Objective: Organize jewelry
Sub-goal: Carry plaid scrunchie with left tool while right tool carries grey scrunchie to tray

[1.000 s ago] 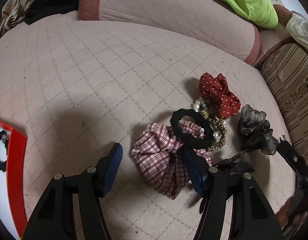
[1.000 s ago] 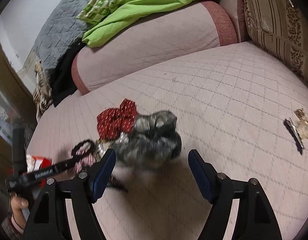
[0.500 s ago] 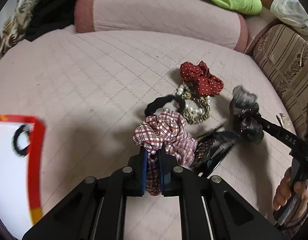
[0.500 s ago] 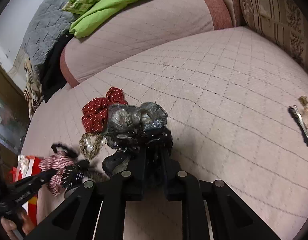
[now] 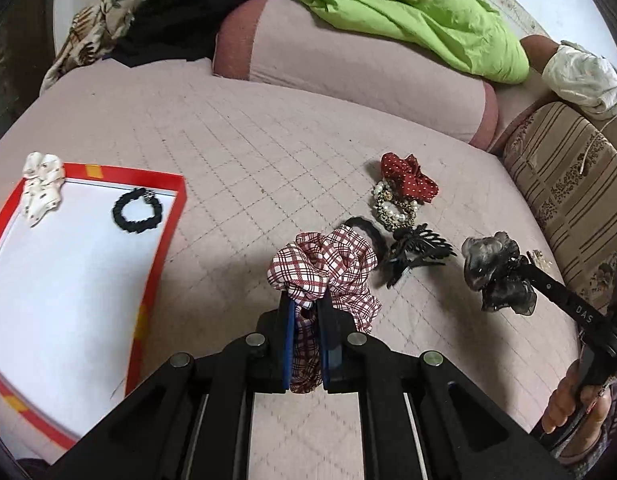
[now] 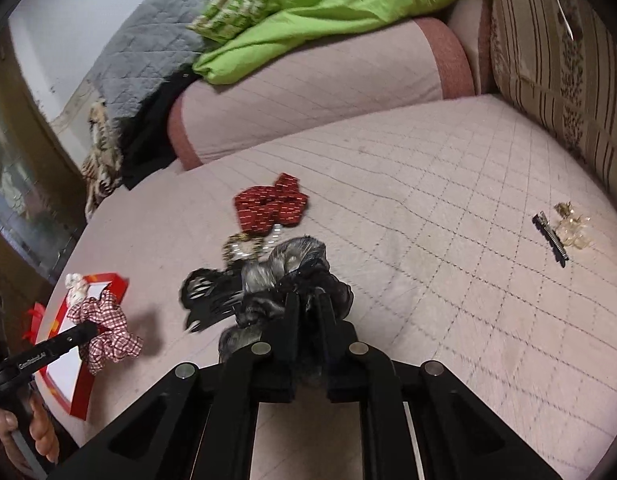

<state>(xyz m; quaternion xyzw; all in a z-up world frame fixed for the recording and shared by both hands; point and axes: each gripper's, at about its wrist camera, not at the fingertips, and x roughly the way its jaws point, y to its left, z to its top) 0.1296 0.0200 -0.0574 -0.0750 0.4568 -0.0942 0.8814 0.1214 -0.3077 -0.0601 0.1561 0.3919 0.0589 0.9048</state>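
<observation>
My left gripper is shut on a red-and-white plaid scrunchie and holds it above the pink quilted bed; it also shows in the right wrist view. My right gripper is shut on a grey-black sheer scrunchie, which the left wrist view shows lifted. A red-rimmed white tray at the left holds a black hair tie and a white floral scrunchie. On the bed lie a red dotted scrunchie, a pearl-and-leopard band, a black hair band and a black claw clip.
A black hair clip and a small golden clip lie on the bed to the right. A pink bolster with a green blanket runs along the back. A striped cushion borders the right side.
Both grippers went from open to shut, the left on the plaid scrunchie, the right on the grey-black one, and lifted them. The left gripper has swung left, bringing the tray into view.
</observation>
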